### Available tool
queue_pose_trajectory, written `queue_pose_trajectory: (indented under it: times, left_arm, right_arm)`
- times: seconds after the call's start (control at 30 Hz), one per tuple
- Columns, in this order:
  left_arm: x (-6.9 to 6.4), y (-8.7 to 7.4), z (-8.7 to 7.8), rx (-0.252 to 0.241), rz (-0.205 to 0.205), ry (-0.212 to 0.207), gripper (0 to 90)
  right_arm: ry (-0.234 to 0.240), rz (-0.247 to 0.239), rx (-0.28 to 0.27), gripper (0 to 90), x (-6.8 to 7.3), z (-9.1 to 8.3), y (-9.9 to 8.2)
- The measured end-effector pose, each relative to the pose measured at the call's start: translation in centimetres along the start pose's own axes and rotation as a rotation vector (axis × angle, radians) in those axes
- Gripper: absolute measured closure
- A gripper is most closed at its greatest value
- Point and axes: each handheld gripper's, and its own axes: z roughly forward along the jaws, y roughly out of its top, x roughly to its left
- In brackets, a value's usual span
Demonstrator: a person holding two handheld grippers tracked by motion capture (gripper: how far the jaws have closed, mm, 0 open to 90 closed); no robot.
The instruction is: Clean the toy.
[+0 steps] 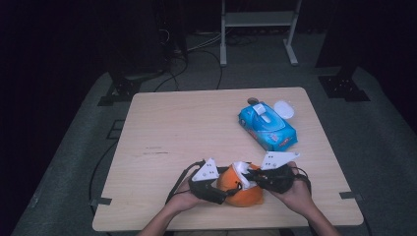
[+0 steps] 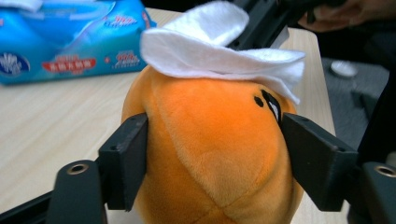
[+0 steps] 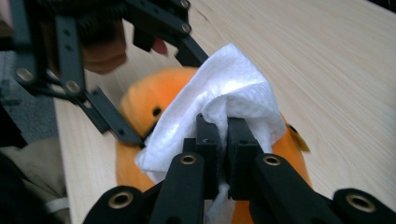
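An orange plush toy (image 1: 244,195) sits near the front edge of the wooden table (image 1: 172,132). In the left gripper view my left gripper (image 2: 217,156) has its two black jaws pressed into the toy's (image 2: 210,140) sides. A white wipe (image 2: 219,51) lies draped over the top of the toy. My right gripper (image 3: 226,135) is shut on a bunched fold of that wipe (image 3: 219,88), holding it against the toy (image 3: 140,102) from the right. In the high view both grippers meet at the toy, the left gripper (image 1: 227,189) at its left and the right gripper (image 1: 252,173) at its upper right.
A blue pack of wet wipes (image 1: 268,125) lies at the back right of the table, with a white round lid (image 1: 283,109) just behind it. A metal stand (image 1: 258,29) and cables are on the floor beyond the table.
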Motion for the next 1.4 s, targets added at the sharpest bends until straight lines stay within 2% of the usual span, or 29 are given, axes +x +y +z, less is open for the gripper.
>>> queue_pose_trajectory:
  times: [0.1,0.13,0.17,0.23,0.3,0.37,0.4,0.47,0.53,0.57,0.67,0.7,0.73,0.8,0.9,1.03,1.1,1.13,1.17,1.27,1.3,1.4]
  left_arm:
    - [-0.5,0.1,0.0,0.006,0.062,-0.005,28.9]
    - [-0.5,0.1,0.0,0.006,0.062,-0.005,29.2]
    - [-0.4,0.0,-0.1,0.014,0.092,0.0,29.9]
    - [0.1,-0.3,-0.4,0.021,0.073,-0.005,30.5]
    - [0.7,-0.8,-0.6,0.027,0.046,-0.012,30.6]
    - [1.1,-1.1,-0.8,0.024,0.021,-0.018,30.3]
    - [1.1,-1.1,-0.8,0.024,0.021,-0.018,29.4]
    - [1.2,-0.8,-0.8,0.023,-0.007,-0.015,21.6]
    - [1.0,-0.4,-0.7,-0.015,-0.002,-0.011,14.7]
    - [1.0,-0.3,-0.7,-0.02,-0.002,-0.012,14.5]
    - [0.9,-0.3,-0.7,0.004,0.018,0.001,22.0]
    - [1.0,-0.5,-0.7,0.009,0.012,0.002,22.0]
    - [1.3,-0.8,-0.9,0.009,-0.006,0.0,25.2]
    - [1.6,-0.9,-0.9,0.016,-0.014,0.004,26.1]
    - [2.3,-1.6,-1.4,0.024,-0.05,-0.002,26.7]
    - [2.4,-1.7,-1.4,0.016,-0.063,-0.008,26.5]
    - [2.3,-1.3,-1.4,0.005,-0.059,-0.009,21.0]
    - [2.2,-1.0,-1.4,-0.016,-0.04,-0.005,18.9]
    - [2.1,-0.9,-1.4,-0.017,-0.036,-0.001,18.9]
    - [2.1,-1.0,-1.4,-0.005,-0.034,0.001,26.6]
    - [2.3,-1.2,-1.4,0.001,-0.045,0.0,26.6]
    - [2.7,-1.5,-1.5,0.005,-0.062,-0.003,29.8]
  right_arm:
    - [0.032,-0.018,-0.027,84.8,0.9,0.0,0.5]
    - [0.037,-0.026,-0.03,84.8,1.1,0.0,0.7]
    - [0.038,-0.032,-0.027,84.7,1.2,0.1,0.8]
    - [0.035,-0.027,-0.024,84.7,0.7,0.1,0.7]
    - [0.004,-0.016,-0.007,84.8,0.0,0.1,0.2]
    - [0.003,0.018,-0.002,84.8,-0.7,-0.1,-0.5]
    - [0.003,0.018,-0.002,84.8,-0.7,-0.1,-0.5]
    - [-0.003,0.028,-0.001,84.8,-0.8,-0.1,-0.7]
    - [-0.006,0.014,-0.004,84.7,-0.4,0.1,-0.5]
    - [0.014,0.017,-0.012,84.7,-0.1,0.4,-0.3]
    - [0.028,0.0,-0.011,84.6,0.3,0.8,0.0]
    - [0.02,-0.014,-0.003,84.7,0.4,0.9,0.1]
    - [0.026,-0.003,-0.006,84.7,0.1,0.8,0.0]
    - [0.024,0.002,-0.005,84.7,-0.1,0.6,-0.1]
    - [0.004,0.03,0.009,84.7,-1.1,0.0,-1.0]
    - [0.008,0.054,0.012,84.7,-1.4,-0.3,-1.6]
    - [0.0,0.041,0.015,84.6,-1.1,0.0,-1.4]
    - [-0.005,0.03,0.013,84.6,-0.8,0.3,-1.1]
    - [-0.006,0.027,0.011,84.6,-0.7,0.4,-1.0]
    - [-0.004,0.02,0.009,84.6,-0.6,0.5,-0.8]
    - [-0.002,0.022,0.009,84.6,-0.7,0.5,-0.8]
    - [0.014,0.057,0.001,84.6,-1.4,0.3,-1.2]
